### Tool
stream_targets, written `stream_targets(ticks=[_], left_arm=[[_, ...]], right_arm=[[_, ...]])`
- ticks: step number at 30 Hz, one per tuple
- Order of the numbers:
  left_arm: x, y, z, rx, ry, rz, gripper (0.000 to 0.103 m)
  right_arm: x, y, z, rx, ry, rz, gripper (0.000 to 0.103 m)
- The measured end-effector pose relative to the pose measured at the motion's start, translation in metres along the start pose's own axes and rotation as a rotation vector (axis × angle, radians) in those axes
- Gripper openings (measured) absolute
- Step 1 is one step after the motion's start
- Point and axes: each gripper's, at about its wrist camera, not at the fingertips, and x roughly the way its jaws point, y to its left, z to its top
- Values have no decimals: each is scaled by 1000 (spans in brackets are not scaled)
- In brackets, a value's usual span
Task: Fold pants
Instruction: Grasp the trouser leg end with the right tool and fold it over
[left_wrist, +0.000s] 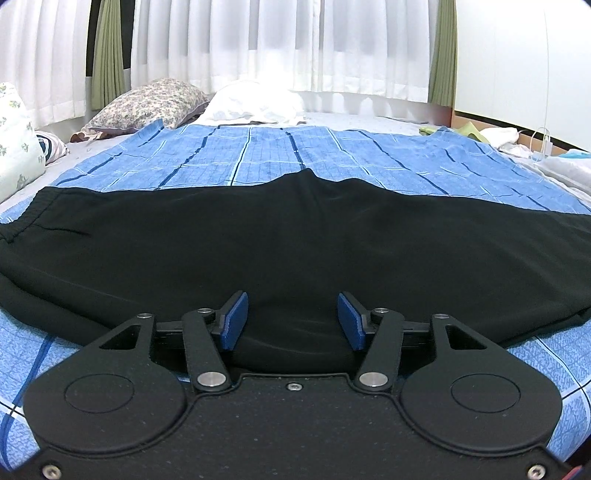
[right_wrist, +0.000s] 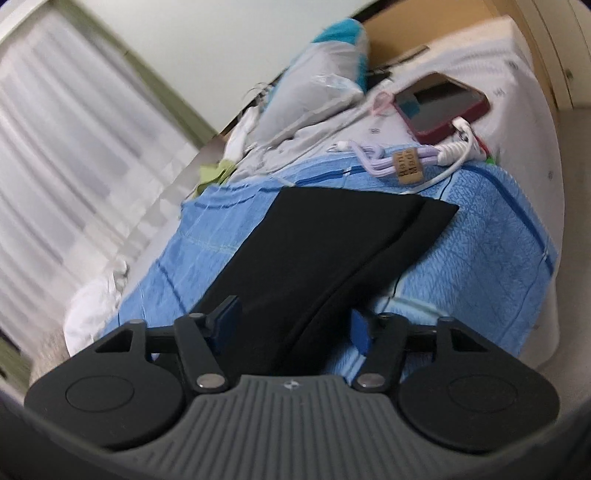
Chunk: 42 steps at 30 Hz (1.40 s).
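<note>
Black pants (left_wrist: 280, 236) lie flat across a blue checked blanket (left_wrist: 258, 155) on a bed, waistband at the left. My left gripper (left_wrist: 292, 317) is open, its blue pads (left_wrist: 234, 320) low over the near edge of the pants. In the right wrist view a pant leg (right_wrist: 314, 251) stretches away to its hem near the bed's corner. My right gripper (right_wrist: 295, 328) is open just above the leg's near part, one finger on each side of the fabric.
A floral pillow (left_wrist: 147, 105) and a white pillow (left_wrist: 255, 101) lie at the bed's head before white curtains (left_wrist: 258, 44). Near the leg's hem lie a red-cased phone (right_wrist: 443, 105), a white cable (right_wrist: 439, 166), a purple strap and a plastic bag (right_wrist: 317, 88).
</note>
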Motion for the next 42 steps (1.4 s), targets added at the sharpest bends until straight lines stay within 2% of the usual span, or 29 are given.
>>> stream_targets(ticks=[4, 8, 11, 12, 14, 16, 19, 21, 24, 26, 28, 31, 33, 34, 36, 42], left_arm=[[0, 0, 0, -4, -2, -3, 53], [0, 0, 0, -5, -7, -12, 55], [-1, 1, 0, -7, -10, -17, 56], [-1, 0, 0, -8, -9, -16, 56], [-1, 0, 2, -13, 4, -13, 56], [-2, 1, 9, -20, 32, -8, 56], [-9, 13, 18, -95, 52, -33, 56], [-15, 24, 22, -136, 37, -28, 56], [-23, 45, 25, -177, 13, 18, 56], [-26, 60, 24, -208, 10, 50, 56], [-27, 74, 21, -242, 16, 76, 55], [-31, 89, 18, -272, 12, 90, 55], [-34, 94, 16, -271, 7, 94, 55], [-35, 96, 15, -269, 6, 94, 55], [-36, 97, 14, -271, 5, 93, 55], [-35, 96, 14, -284, 0, 80, 56]], right_arm=[[1, -5, 6, 30, 0, -1, 66], [10, -7, 17, 10, -28, -41, 65], [27, 5, 29, -83, 17, -68, 67], [33, 14, 31, -139, 47, -64, 65], [40, 28, 32, -194, 82, -77, 54], [45, 39, 33, -202, 95, -105, 14], [47, 69, 33, -229, 68, -108, 12], [47, 110, 23, -326, 39, -92, 12], [47, 187, -19, -543, 52, 9, 9], [43, 237, -68, -728, 117, 107, 10], [32, 277, -136, -935, 221, 243, 10], [10, 302, -230, -1165, 374, 401, 12], [-3, 304, -270, -1223, 438, 459, 17], [-9, 305, -284, -1236, 452, 473, 19], [-24, 307, -304, -1287, 392, 460, 17], [-45, 308, -312, -1314, 387, 497, 16]])
